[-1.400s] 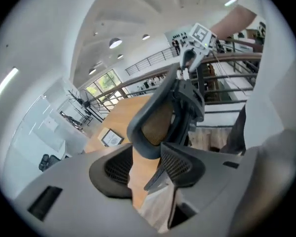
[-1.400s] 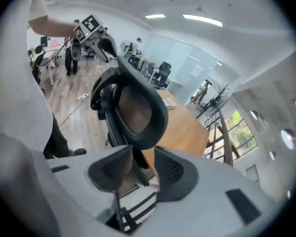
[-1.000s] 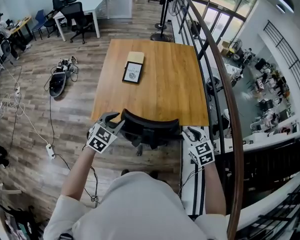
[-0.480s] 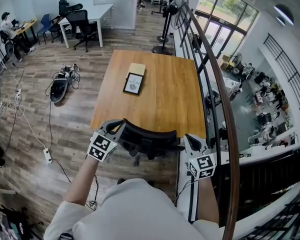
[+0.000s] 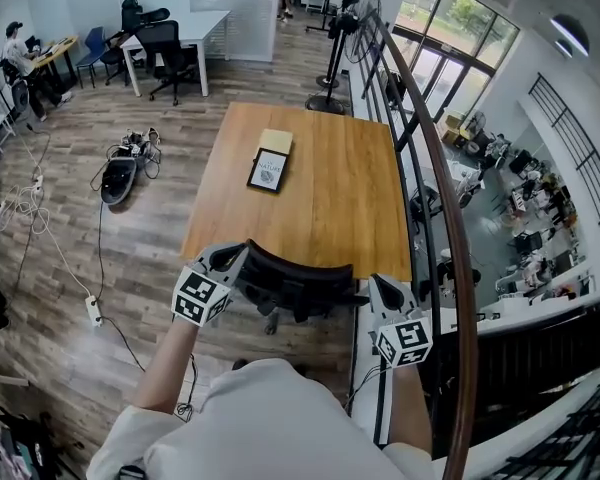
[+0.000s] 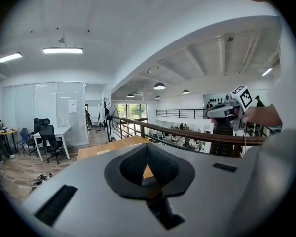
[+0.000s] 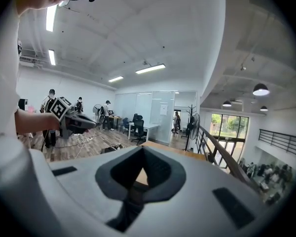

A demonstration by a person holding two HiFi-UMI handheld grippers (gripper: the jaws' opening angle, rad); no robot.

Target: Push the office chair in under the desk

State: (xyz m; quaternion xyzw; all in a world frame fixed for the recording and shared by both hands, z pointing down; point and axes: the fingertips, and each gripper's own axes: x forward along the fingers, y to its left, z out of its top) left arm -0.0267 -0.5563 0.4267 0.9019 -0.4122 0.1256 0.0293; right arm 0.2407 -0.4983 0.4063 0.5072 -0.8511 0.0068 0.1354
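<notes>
By the desk (image 5: 330, 183), the left gripper (image 5: 226, 258) and right gripper (image 5: 382, 288), both closed, flank the office chair (image 5: 298, 278).

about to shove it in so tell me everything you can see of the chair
The chair is black, seen from above: a curved backrest, with a bit of base below it; the seat is hidden. It stands upright at the near edge of the desk. The left gripper sits at the backrest's left end, the right gripper by its right end, both tongs shut; contact is unclear.
</notes>
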